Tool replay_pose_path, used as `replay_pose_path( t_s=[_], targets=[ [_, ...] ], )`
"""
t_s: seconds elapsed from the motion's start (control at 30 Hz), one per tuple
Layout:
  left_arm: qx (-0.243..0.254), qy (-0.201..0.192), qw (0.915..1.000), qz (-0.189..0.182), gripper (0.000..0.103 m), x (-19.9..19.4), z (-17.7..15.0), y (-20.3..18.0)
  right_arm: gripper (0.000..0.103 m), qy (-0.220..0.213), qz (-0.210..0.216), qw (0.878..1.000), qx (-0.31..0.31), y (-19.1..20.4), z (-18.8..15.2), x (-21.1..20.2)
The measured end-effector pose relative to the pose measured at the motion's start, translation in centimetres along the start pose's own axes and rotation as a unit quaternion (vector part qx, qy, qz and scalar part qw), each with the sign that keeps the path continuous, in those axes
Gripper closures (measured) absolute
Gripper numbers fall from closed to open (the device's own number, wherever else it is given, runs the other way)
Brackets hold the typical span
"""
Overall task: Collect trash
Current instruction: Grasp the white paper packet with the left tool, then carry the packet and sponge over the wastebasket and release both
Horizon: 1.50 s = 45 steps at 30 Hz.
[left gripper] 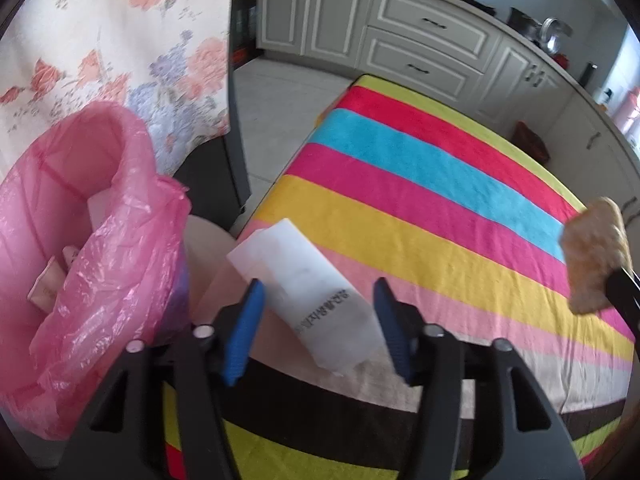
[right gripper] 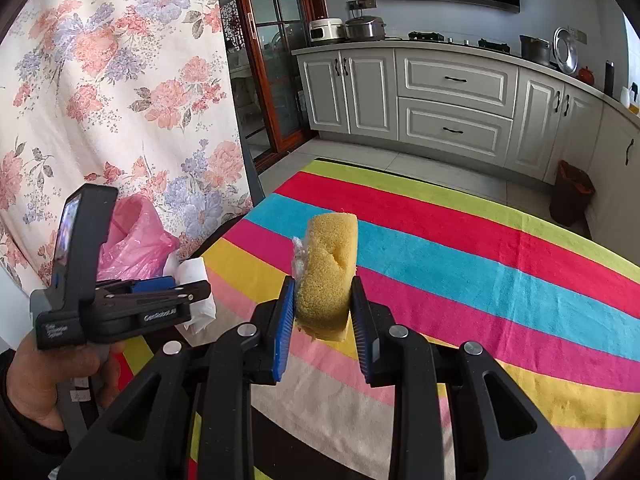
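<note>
Right claw [right gripper: 322, 312] pinching yellow sponge [right gripper: 326, 276]; left claw [left gripper: 316, 320], "GenRobot.ai" on its side, spread around Korean-printed white packet [left gripper: 308, 288].

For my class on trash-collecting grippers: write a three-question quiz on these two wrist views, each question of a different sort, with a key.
1. True or false: the right gripper is shut on a yellow sponge.
2. Multiple choice: what lies between the fingers of the left gripper? A) a white tube B) a metal spoon C) a glass cup
3. Fill in: the bin at the striped cloth's edge is lined with a ____ plastic bag.

Key
1. True; the pads squeeze the sponge on both sides.
2. A; the tube sits in the gap, with both pads clear of it.
3. Pink; bits of paper already lie inside it.
</note>
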<state>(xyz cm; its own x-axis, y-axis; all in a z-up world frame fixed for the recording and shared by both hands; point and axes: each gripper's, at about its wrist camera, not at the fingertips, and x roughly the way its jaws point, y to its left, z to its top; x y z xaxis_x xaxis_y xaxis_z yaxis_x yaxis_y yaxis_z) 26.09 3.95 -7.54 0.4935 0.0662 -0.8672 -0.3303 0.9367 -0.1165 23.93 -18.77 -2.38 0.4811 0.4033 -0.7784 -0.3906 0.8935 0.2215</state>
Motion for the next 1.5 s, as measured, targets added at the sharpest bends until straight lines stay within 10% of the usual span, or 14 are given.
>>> replay_pose_path(
  t_s=[0.23, 0.37, 0.8, 1.5],
  targets=[
    [-0.005, 0.026, 0.9992, 0.030, 0.046, 1.8, 0.3, -0.6, 0.076, -0.006, -0.005, 1.000, 0.001, -0.1, 0.0, -0.9],
    [0.017, 0.020, 0.9989, 0.040, 0.069, 1.6, -0.3, -0.8, 0.076, -0.006, -0.009, 1.000, 0.004, -0.3, -0.2, -1.2],
    [0.048, -0.052, 0.9954, -0.064, 0.077, -7.4, -3.6, 1.2, 0.076, -0.007, -0.017, 0.999, 0.026, 1.4, -1.4, -2.9],
    [0.014, -0.180, 0.9826, -0.046, 0.077, -21.0, -2.8, 16.3, 0.076, -0.029, 0.033, 0.998, -0.034, 17.2, 2.0, -5.4]
  ],
)
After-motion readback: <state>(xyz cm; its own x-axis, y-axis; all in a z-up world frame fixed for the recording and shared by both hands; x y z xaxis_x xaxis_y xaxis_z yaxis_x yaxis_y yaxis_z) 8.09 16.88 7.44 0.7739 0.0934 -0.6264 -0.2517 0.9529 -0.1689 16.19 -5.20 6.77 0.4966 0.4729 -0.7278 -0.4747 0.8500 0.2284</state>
